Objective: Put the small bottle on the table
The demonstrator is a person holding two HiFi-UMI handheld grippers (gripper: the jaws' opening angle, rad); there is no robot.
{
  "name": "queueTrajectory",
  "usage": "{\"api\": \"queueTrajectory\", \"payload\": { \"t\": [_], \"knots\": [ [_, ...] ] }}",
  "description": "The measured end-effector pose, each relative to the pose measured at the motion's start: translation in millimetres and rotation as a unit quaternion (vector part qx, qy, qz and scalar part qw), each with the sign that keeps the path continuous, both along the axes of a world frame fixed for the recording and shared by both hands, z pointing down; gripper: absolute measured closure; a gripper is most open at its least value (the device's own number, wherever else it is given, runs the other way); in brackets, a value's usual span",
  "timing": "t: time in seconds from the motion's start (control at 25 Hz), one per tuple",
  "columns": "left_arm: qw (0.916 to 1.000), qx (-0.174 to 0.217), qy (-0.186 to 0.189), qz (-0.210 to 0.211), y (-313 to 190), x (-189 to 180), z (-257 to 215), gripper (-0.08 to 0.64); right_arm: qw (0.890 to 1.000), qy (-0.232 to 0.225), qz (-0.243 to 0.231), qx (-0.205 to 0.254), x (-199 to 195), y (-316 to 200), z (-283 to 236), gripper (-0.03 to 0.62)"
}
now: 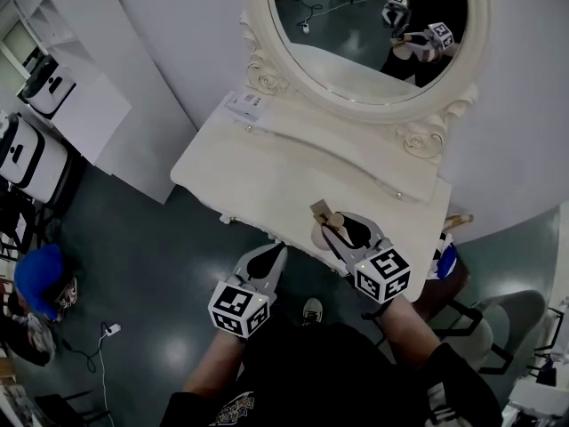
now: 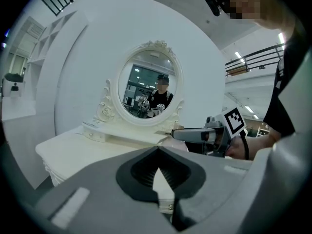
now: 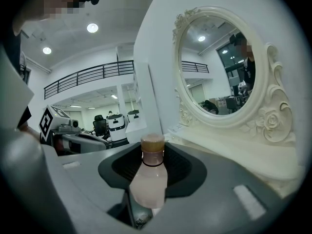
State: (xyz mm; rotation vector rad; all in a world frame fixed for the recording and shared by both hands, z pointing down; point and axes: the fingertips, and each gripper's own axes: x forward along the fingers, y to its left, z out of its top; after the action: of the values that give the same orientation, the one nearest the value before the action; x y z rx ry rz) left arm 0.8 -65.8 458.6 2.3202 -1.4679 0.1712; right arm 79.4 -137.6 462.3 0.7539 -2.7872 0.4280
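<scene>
The small bottle point(image 3: 148, 179) has a pale pinkish body and a tan cap point(image 3: 152, 144). It stands upright between the jaws of my right gripper point(image 3: 151, 155), which is shut on it. In the head view the bottle point(image 1: 324, 213) is held over the front right part of the white dressing table point(image 1: 258, 181), in the right gripper point(image 1: 336, 231). My left gripper point(image 1: 276, 251) hangs at the table's front edge, shut and holding nothing. In the left gripper view its jaws point(image 2: 158, 150) meet at the tips, and the right gripper point(image 2: 195, 134) shows beyond them.
A large oval mirror point(image 1: 378, 25) in an ornate white frame stands at the table's back. A small white box point(image 1: 244, 105) lies at the back left corner. A chair point(image 1: 498, 314) stands to the right. White cases point(image 1: 22, 154) and a blue item point(image 1: 40, 278) are on the floor at left.
</scene>
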Motion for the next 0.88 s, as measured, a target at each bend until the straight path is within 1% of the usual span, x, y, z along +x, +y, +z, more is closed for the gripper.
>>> {"api": "queueTrajectory", "payload": {
  "t": [0.24,0.48,0.68,0.88],
  "knots": [
    [0.9996,0.002,-0.004,0.029,-34,-21,0,0.560,1.000,0.004,0.022,0.003,-19,-27,0,0.423],
    [0.9985,0.006,-0.004,0.054,-77,-50,-6,0.560,0.999,0.006,0.049,0.002,-42,-62,-4,0.423],
    [0.9980,0.009,-0.007,0.062,-106,-74,-2,0.560,0.998,0.005,0.061,0.000,-64,-91,4,0.423],
    [0.9975,0.003,-0.007,0.070,-132,-93,7,0.560,0.998,0.010,0.068,-0.008,-84,-116,13,0.424]
  ]
}}
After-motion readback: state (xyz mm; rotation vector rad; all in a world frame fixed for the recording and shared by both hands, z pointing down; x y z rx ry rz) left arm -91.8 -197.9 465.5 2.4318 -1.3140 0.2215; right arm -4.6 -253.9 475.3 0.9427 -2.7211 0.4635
